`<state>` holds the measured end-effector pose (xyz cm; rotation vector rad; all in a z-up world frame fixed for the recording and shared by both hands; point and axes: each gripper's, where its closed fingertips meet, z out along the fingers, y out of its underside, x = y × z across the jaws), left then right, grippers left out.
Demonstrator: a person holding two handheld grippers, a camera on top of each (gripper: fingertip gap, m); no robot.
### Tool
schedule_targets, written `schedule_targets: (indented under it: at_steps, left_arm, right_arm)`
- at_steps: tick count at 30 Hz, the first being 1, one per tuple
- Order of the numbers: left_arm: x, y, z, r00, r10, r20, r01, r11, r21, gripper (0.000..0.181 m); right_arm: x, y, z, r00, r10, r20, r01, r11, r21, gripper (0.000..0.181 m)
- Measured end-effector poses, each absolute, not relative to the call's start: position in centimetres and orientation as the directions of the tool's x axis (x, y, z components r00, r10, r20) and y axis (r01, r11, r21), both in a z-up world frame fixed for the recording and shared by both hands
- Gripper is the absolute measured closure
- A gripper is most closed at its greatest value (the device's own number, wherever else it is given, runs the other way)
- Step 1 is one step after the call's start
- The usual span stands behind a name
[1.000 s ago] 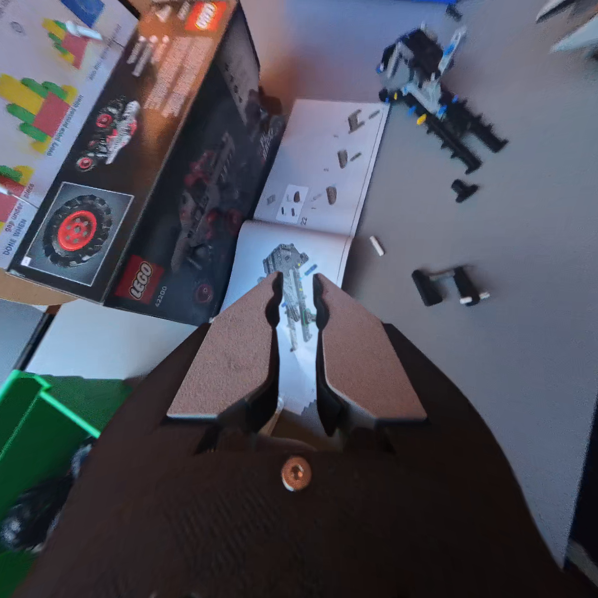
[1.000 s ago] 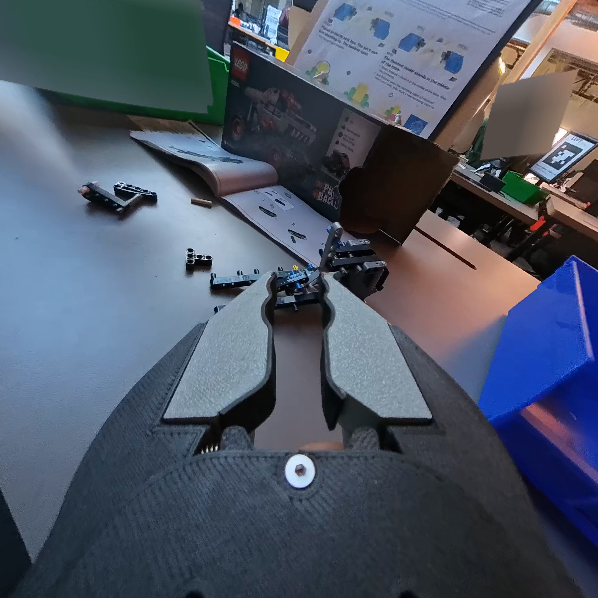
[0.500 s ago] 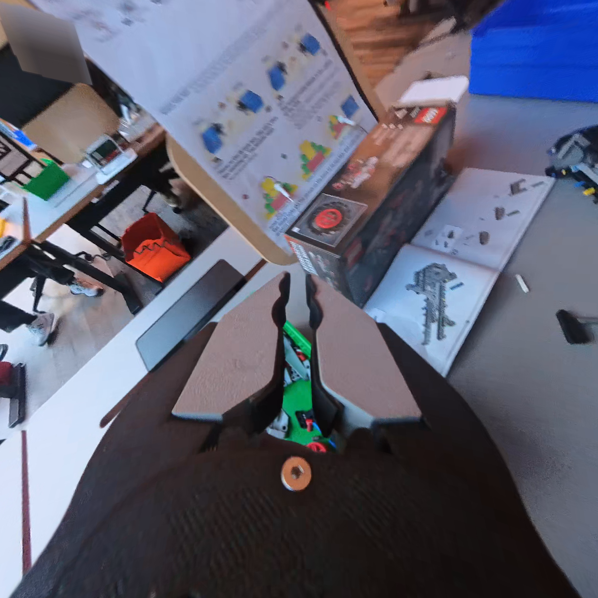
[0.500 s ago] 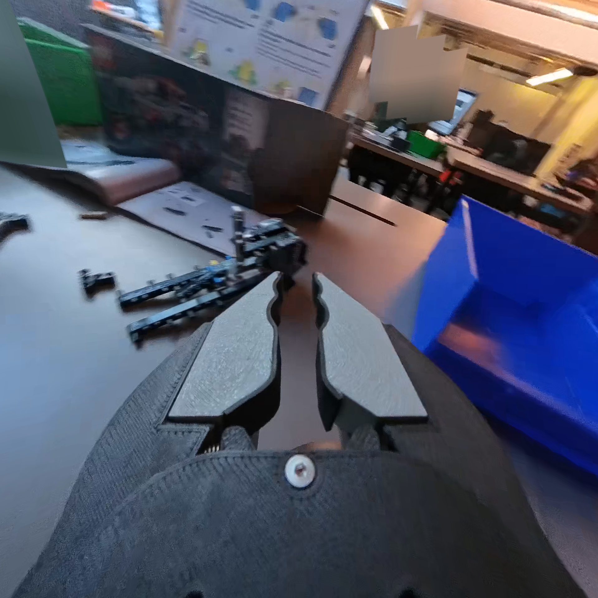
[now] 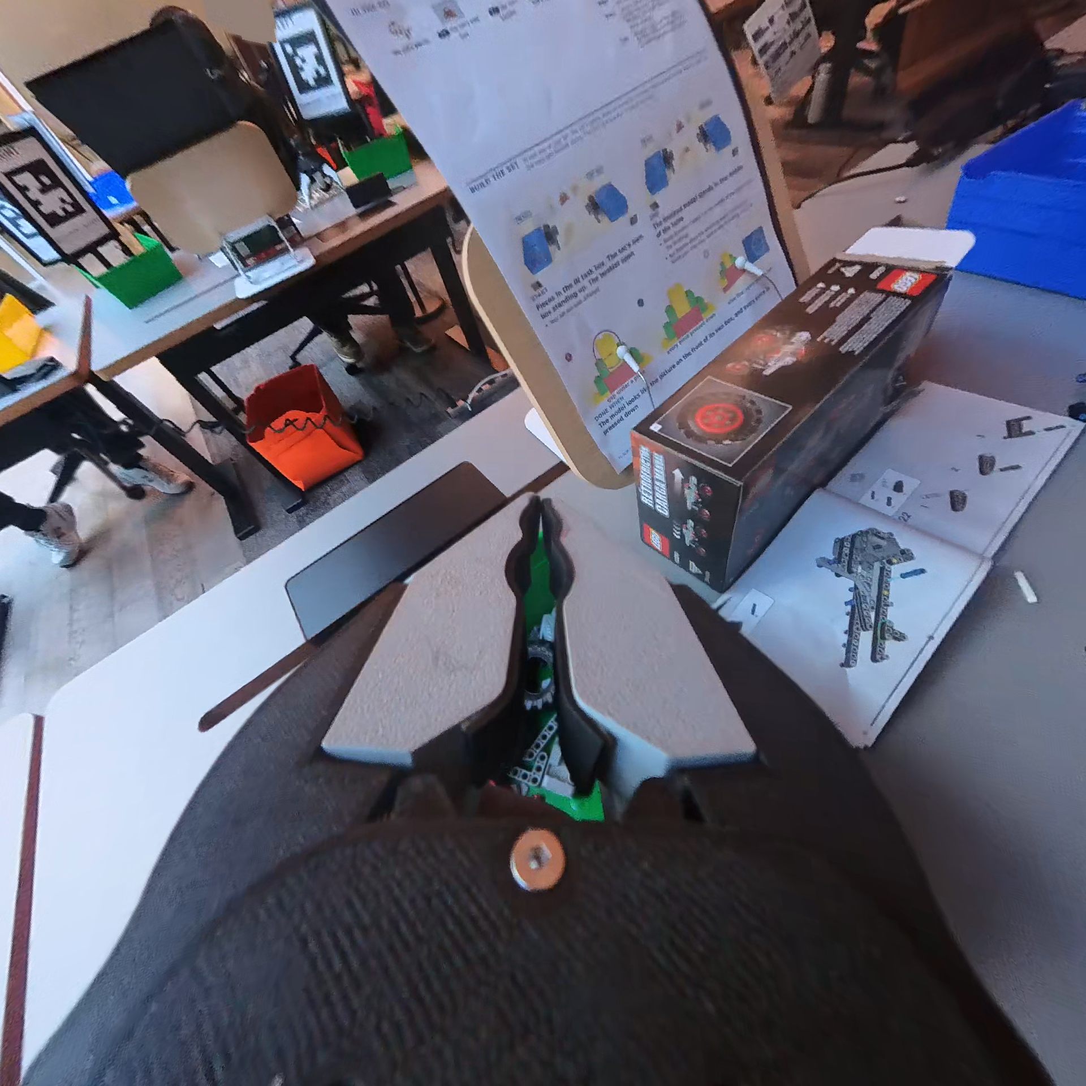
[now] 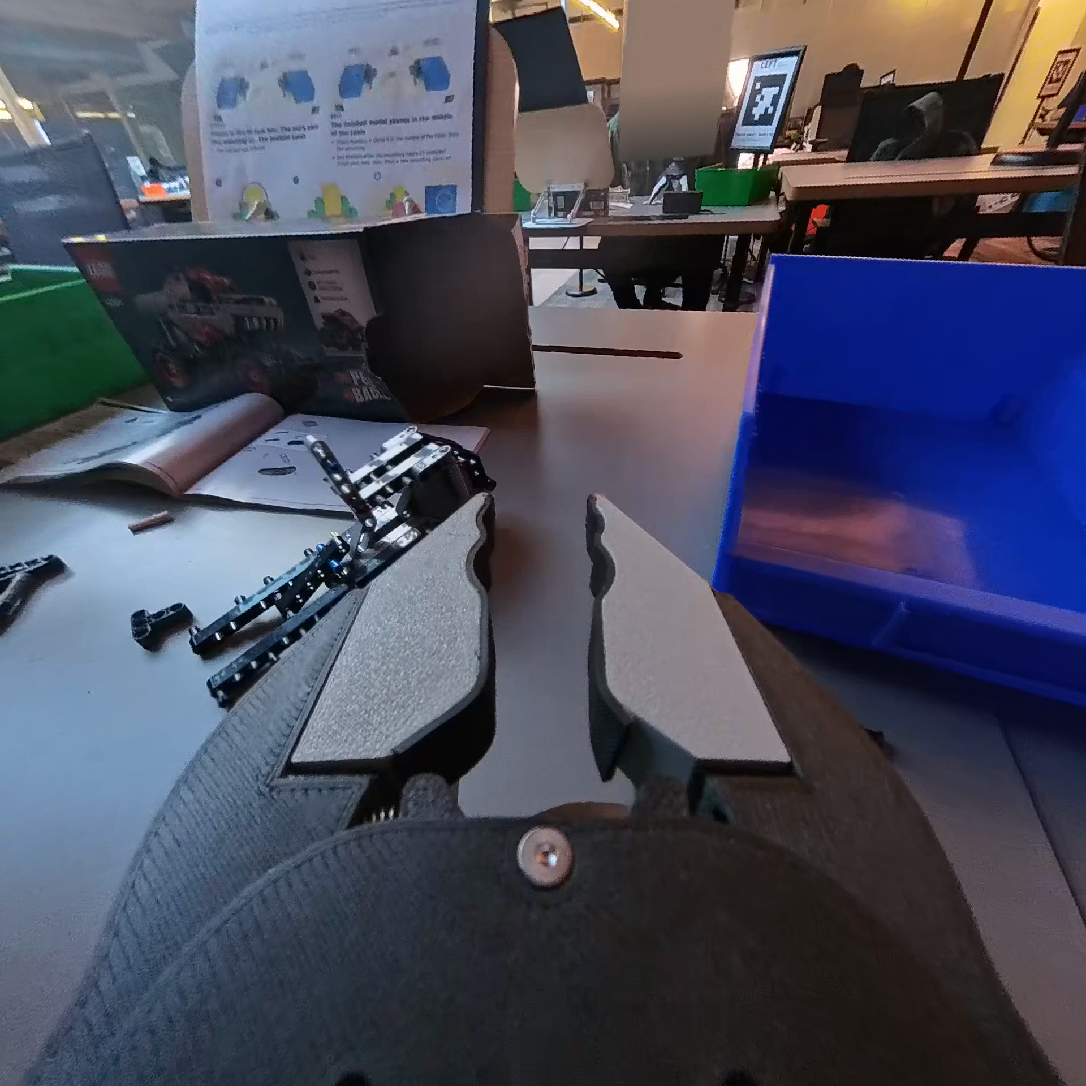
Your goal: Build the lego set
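My left gripper [image 5: 541, 512] is shut and empty, with its tips touching. It hangs over a green bin [image 5: 538, 564] of loose lego parts, which shows only through the slit between the fingers. My right gripper [image 6: 539, 504] is open and empty, low over the table. The partly built black and grey lego chassis [image 6: 376, 517] lies just left of its left finger. The open instruction booklet [image 6: 235, 458] lies behind the chassis and also shows in the left wrist view [image 5: 881, 587].
The lego box [image 5: 793, 411] stands beside the booklet, with an instruction board [image 5: 587, 205] behind it. A blue bin [image 6: 911, 441] stands close on the right. A small black piece [image 6: 158, 617], a tan pin [image 6: 150, 520] and black beams [image 6: 23, 573] lie on the table. The grippers' ends are close to 60 cm from one another. To reach the small black piece [image 6: 158, 617] in a straight line is about 20 cm for my right fingers, about 50 cm for my left.
My left gripper swung left from over the booklet to over the green bin, and its fingers closed. My right gripper swung right from the chassis toward the blue bin and opened wider.
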<state>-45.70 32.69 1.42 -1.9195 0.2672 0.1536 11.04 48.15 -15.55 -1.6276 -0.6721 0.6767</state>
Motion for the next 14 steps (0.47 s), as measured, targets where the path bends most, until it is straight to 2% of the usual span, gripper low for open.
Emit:
schedule_targets:
  at_steps: [1, 4, 6, 9, 14]
  left_arm:
    - [-45.8, 32.9, 1.1, 0.966, -0.121, -0.228, -0.256, -0.348, -0.902, 0.181]
    - [-44.8, 33.0, -0.2, 0.963, -0.198, -0.184, -0.248, -0.381, -0.891, 0.156]
    - [-44.4, 32.9, -1.6, 0.952, -0.24, -0.19, -0.28, -0.431, -0.858, 0.155]
    - [-47.0, 32.9, -4.6, 0.935, -0.193, -0.296, -0.353, -0.547, -0.759, 0.158]
    - [-49.5, 32.4, -11.5, 0.938, -0.261, -0.227, -0.345, -0.748, -0.567, 0.158]
  right_arm:
    - [10.9, 48.1, -15.6, 0.665, 0.745, -0.054, 0.076, -0.139, -0.987, 0.153]
    - [10.5, 47.9, -15.8, 0.657, 0.754, -0.023, 0.109, -0.125, -0.986, 0.154]
    - [10.4, 47.9, -16.0, 0.656, 0.755, -0.02, 0.119, -0.13, -0.984, 0.154]
    - [10.5, 47.9, -16.0, 0.654, 0.756, -0.025, 0.114, -0.132, -0.985, 0.154]
    - [10.7, 47.9, -15.7, 0.662, 0.749, -0.035, 0.093, -0.128, -0.987, 0.155]
